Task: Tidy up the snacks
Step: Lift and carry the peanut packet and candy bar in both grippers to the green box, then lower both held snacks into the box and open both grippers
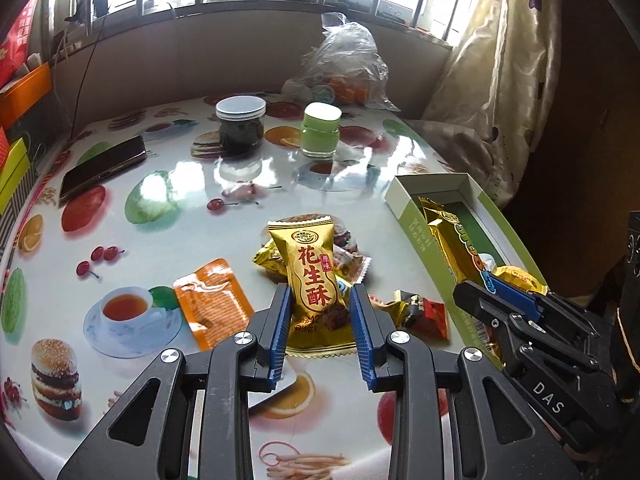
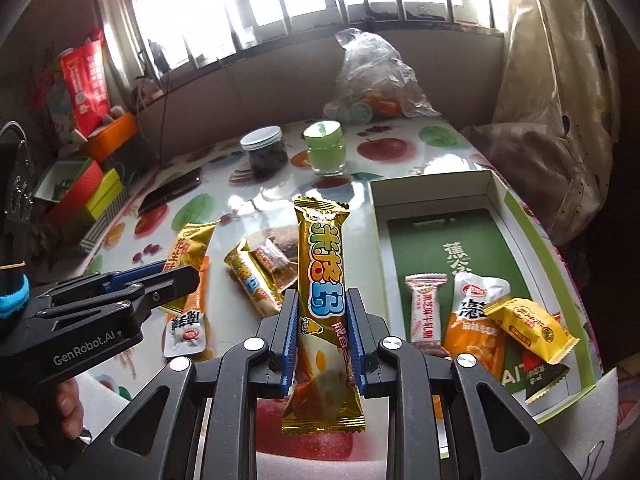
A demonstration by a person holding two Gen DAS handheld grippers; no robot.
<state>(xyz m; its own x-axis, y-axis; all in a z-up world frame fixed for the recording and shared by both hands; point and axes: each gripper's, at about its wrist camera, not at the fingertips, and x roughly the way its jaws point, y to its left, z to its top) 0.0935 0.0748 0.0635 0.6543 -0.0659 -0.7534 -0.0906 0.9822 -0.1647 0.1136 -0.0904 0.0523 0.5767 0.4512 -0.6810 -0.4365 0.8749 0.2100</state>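
Observation:
My left gripper (image 1: pixel 320 300) is shut on a gold peanut-candy packet (image 1: pixel 310 280) with red characters, held above the table; it also shows in the right wrist view (image 2: pixel 176 276). My right gripper (image 2: pixel 322 308) is shut on a long gold snack bar (image 2: pixel 322 280), held upright left of the open green box (image 2: pixel 496 188). In the left wrist view the right gripper (image 1: pixel 492 284) holds that bar (image 1: pixel 452 240) over the box (image 1: pixel 440 184). Several wrapped snacks (image 2: pixel 492 320) lie in the box. Loose snacks (image 2: pixel 260 272) and an orange sachet (image 1: pixel 212 300) lie on the table.
A dark jar with a white lid (image 1: pixel 241 126), a green jar (image 1: pixel 321 130), a phone (image 1: pixel 102 166) and a plastic bag (image 1: pixel 348 68) sit at the back of the fruit-print table (image 1: pixel 160 200). Coloured boxes (image 2: pixel 88 188) stand at the left. A curtain (image 2: pixel 560 100) hangs right.

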